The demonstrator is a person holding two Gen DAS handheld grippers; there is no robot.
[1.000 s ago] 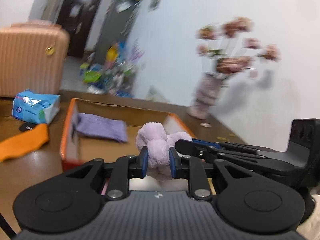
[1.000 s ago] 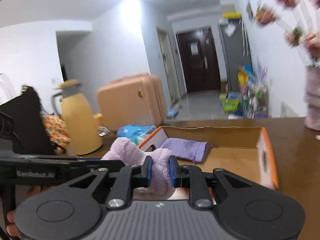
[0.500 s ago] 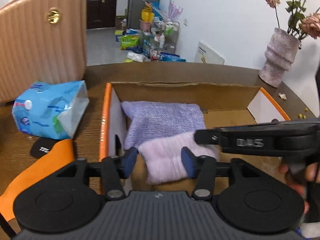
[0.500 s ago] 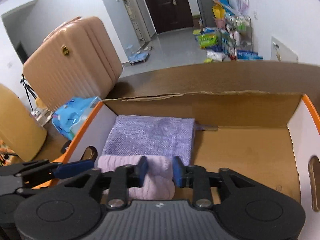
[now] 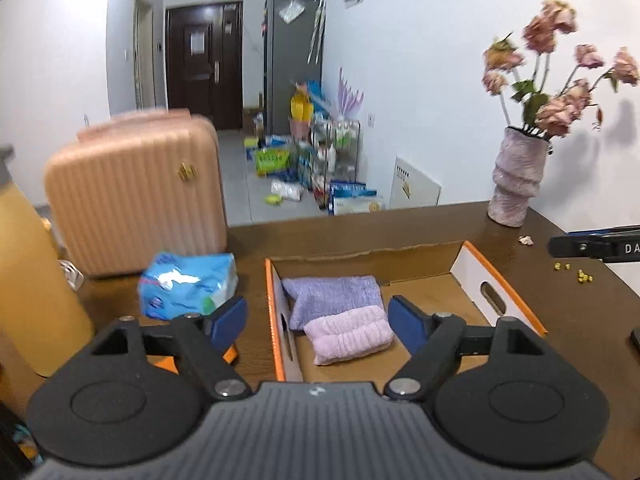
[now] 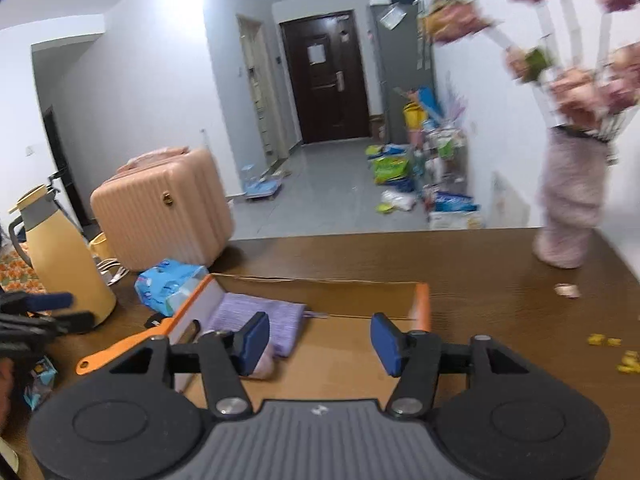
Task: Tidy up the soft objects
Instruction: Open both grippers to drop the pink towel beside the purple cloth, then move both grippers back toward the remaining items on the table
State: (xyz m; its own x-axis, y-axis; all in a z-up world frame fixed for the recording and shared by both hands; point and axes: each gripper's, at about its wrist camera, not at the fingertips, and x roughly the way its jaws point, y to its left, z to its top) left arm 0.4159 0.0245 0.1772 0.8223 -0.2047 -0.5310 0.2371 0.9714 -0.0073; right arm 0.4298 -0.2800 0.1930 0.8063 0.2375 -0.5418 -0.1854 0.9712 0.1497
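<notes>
- Pale pink folded plush cloth (image 5: 347, 334): lies on the floor of the box, at its left end, touching the purple towel behind it; no gripper touches it.
- Folded purple terry towel (image 5: 332, 295): flat in the box's left rear corner, partly under the pink cloth's far edge.
- Open cardboard box with orange rim (image 5: 500, 286): sits on the surface; white end walls with handle slots; right half of its floor bare.
- Left gripper (image 5: 316, 320): above the near left part of the box, jaws opening, blue pads wide apart, nothing between them.
- Right gripper (image 6: 316, 340): over the box's near side, jaws opening, released, nothing grasped.
- Dark brown wooden surface (image 5: 560, 280): carries the box.
- Blue plastic tissue pack (image 5: 188, 284): just left of the box.
- Orange flat cloth (image 6: 120, 350): on the surface, beside the box's left wall.
- Yellow thermos jug (image 6: 60, 260): upright, far left.
- Pink ribbed suitcase (image 5: 136, 188): behind the surface.
- Mauve ribbed vase with dried pink flowers (image 5: 516, 176): upright at the far right corner.
</notes>
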